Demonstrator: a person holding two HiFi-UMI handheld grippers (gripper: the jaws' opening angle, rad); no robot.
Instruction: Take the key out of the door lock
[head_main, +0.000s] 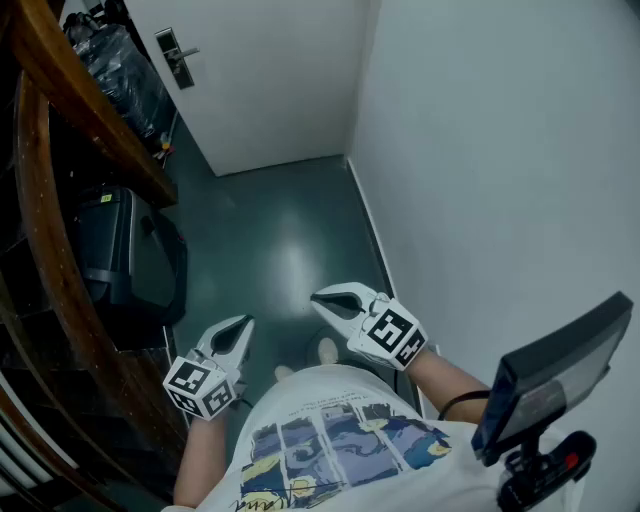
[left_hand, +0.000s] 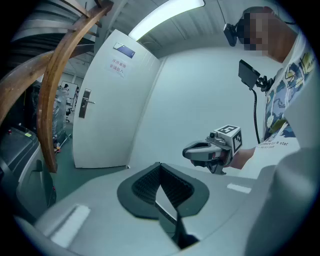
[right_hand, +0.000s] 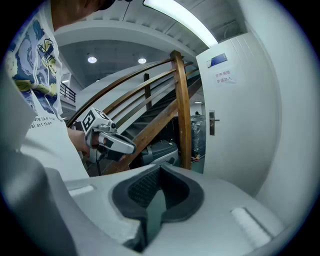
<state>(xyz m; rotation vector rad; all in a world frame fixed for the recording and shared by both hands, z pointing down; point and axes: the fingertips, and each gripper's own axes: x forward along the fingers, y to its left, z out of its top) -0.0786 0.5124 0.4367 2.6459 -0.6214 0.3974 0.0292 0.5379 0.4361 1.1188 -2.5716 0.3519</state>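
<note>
A white door (head_main: 270, 70) stands shut at the far end of the narrow hallway, with its metal handle and lock plate (head_main: 178, 58) on the left side. The plate also shows in the left gripper view (left_hand: 84, 103) and the right gripper view (right_hand: 212, 123). It is too small to make out a key. My left gripper (head_main: 241, 324) and right gripper (head_main: 318, 297) hang low in front of the person's body, far from the door, both shut and empty. Each gripper's own view shows its pads (left_hand: 150, 185) (right_hand: 145, 187) closed together with nothing between them.
A curved wooden stair handrail (head_main: 60, 120) runs along the left. Under it sit a black machine (head_main: 125, 255) and dark plastic bags (head_main: 115, 60). A white wall (head_main: 500, 150) closes the right side. Green floor (head_main: 280, 230) leads to the door. A small screen on a mount (head_main: 560, 370) juts out at lower right.
</note>
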